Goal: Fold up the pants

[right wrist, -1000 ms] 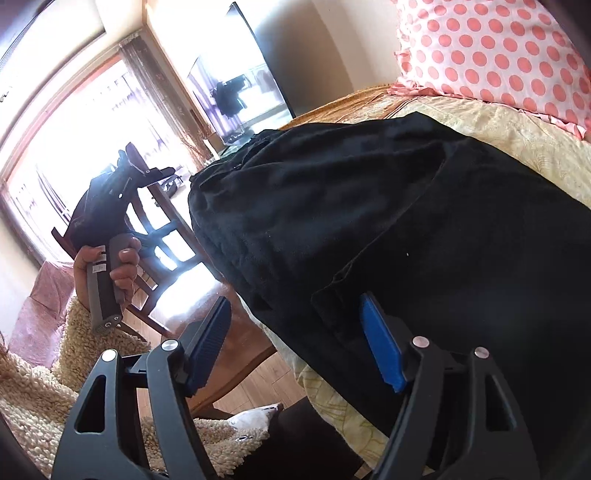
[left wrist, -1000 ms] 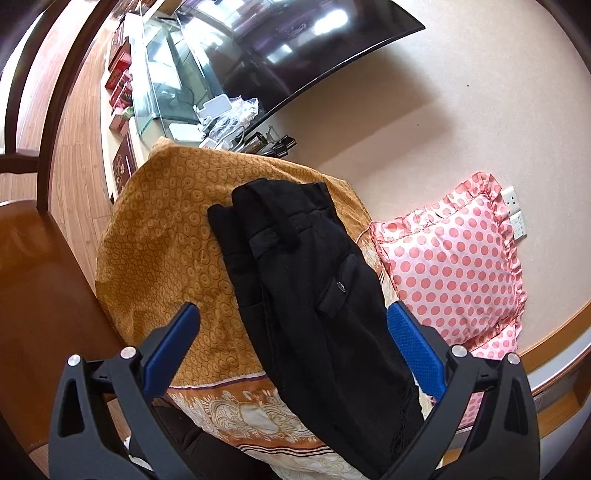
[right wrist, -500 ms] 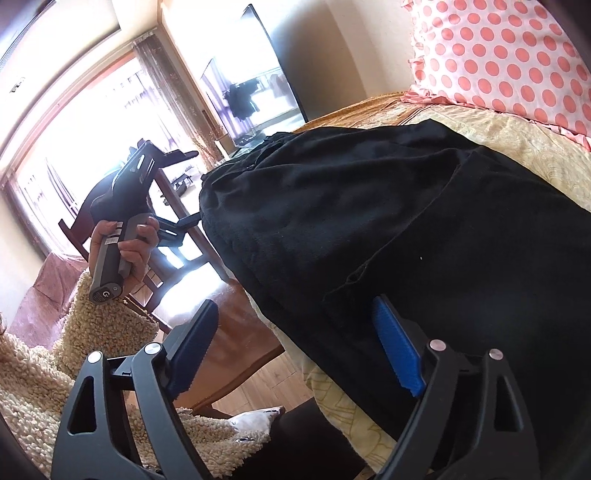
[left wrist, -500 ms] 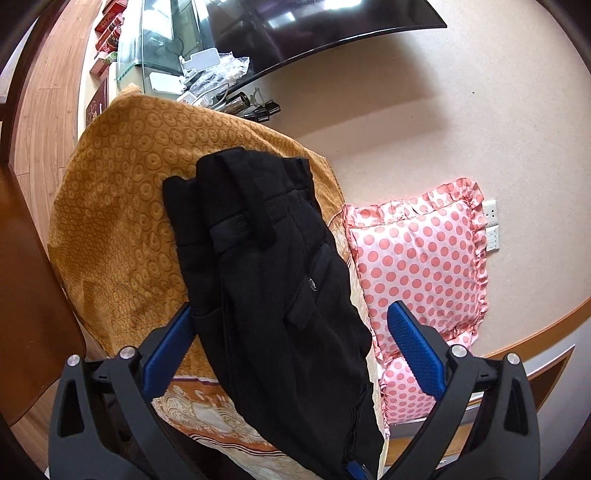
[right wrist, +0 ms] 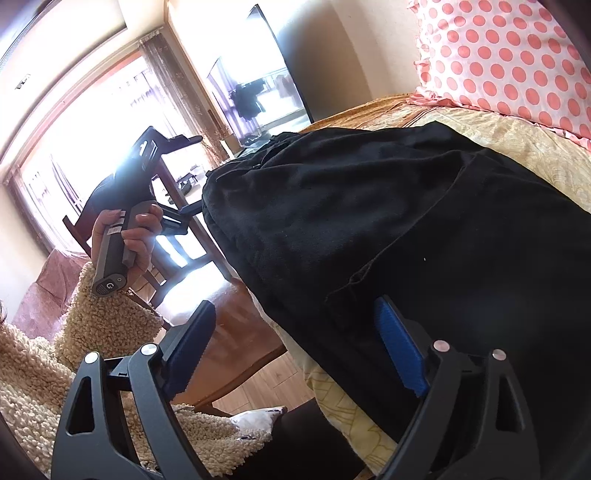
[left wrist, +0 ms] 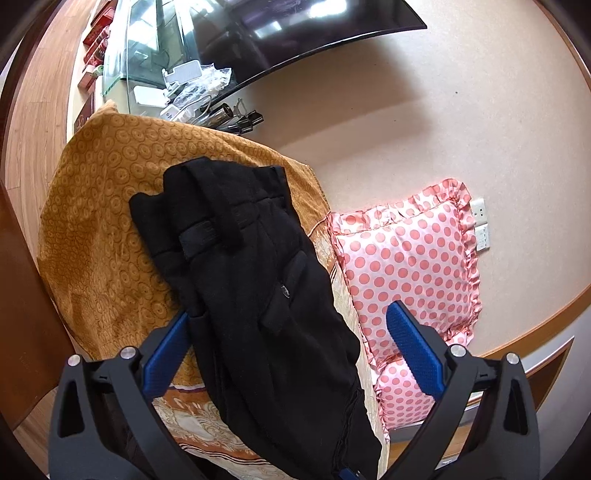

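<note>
Black pants [left wrist: 266, 295] lie folded lengthwise on an orange-gold patterned cloth [left wrist: 99, 221], waistband at the far end, legs running toward me. My left gripper [left wrist: 288, 347] is open and empty, held above the pants' lower half with the fabric between its blue pads [left wrist: 413, 347]. In the right wrist view the pants [right wrist: 388, 229] fill the middle and right. My right gripper [right wrist: 295, 347] is open and empty at the pants' near edge, its right pad [right wrist: 399, 350] close against the fabric. The left gripper [right wrist: 147, 177] also shows there, held up in a hand at the left.
A pink polka-dot pillow [left wrist: 410, 273] lies right of the pants, against the beige wall. A TV [left wrist: 280, 33] and a cluttered glass stand [left wrist: 177, 81] are beyond the cloth. A wooden chair [right wrist: 177, 221] stands at the left before a bright window. Wooden floor below.
The left gripper has shifted above the pants, so they sit between its pads. The right gripper has crept closer to the pants' edge. Both stay open.
</note>
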Available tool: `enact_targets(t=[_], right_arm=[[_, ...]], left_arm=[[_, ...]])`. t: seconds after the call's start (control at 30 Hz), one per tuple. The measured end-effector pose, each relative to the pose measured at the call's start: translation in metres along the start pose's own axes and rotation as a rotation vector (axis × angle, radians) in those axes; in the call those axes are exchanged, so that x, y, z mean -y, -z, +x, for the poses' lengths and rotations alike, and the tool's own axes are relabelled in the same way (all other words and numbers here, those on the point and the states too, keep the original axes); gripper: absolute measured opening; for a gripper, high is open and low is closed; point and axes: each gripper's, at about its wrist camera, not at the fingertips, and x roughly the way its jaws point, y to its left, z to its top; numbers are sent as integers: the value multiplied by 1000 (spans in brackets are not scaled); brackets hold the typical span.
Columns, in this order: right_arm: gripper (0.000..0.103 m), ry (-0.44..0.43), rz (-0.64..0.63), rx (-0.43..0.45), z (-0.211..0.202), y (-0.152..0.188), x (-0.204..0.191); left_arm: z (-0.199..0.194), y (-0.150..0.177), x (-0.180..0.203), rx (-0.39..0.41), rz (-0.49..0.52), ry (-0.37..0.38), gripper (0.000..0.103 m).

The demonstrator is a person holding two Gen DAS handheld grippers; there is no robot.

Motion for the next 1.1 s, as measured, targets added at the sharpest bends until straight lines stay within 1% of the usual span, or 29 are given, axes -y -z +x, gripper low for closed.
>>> enact_targets(t=[0.03, 0.07, 0.1, 0.2, 0.23, 0.27, 0.3, 0.37, 0.4, 0.53, 0.7, 0.77, 0.87, 0.97, 1.1], right_arm=[[89, 0, -3, 0, 0, 0, 0], [89, 0, -6, 1, 0, 0, -1], [89, 0, -8, 1, 0, 0, -1], [89, -1, -9, 6, -1, 1, -1], [89, -1, -8, 8, -1, 0, -1], [89, -1, -7, 9, -1, 0, -2], [89, -1, -7, 9, -1, 0, -2], [89, -2, -2, 12, -2, 0, -1], [89, -5, 5, 16, -2, 1, -1], [89, -13, 34, 29, -8, 2, 2], [89, -19, 72, 80, -30, 7, 9], [90, -7, 91, 105, -41, 10, 14], [91, 34, 121, 152, -61, 19, 23], [91, 62, 157, 199, -83, 29, 34], [92, 93, 227, 268, -113, 44, 50]], left_arm=[[1, -1, -4, 0, -18, -3, 95], [2, -2, -7, -2, -35, -3, 87], [5, -3, -12, -7, -60, -5, 78], [6, -3, -19, 1, -96, -3, 64], [6, -3, -20, 4, -98, -13, 61], [7, -3, -21, 3, -103, -26, 52], [8, -3, -23, 1, -111, -44, 37], [10, -3, -26, -2, -113, -76, 22], [10, -3, -26, 0, -106, -82, 18], [5, -1, -12, 16, -36, -112, 13], [-1, 4, 36, 42, 135, -127, 12], [-1, 10, 61, 44, 203, -111, 12], [4, 25, 110, 26, 333, -71, 12], [15, 49, 154, -17, 445, -21, 12], [37, 90, 209, -102, 576, 54, 12]])
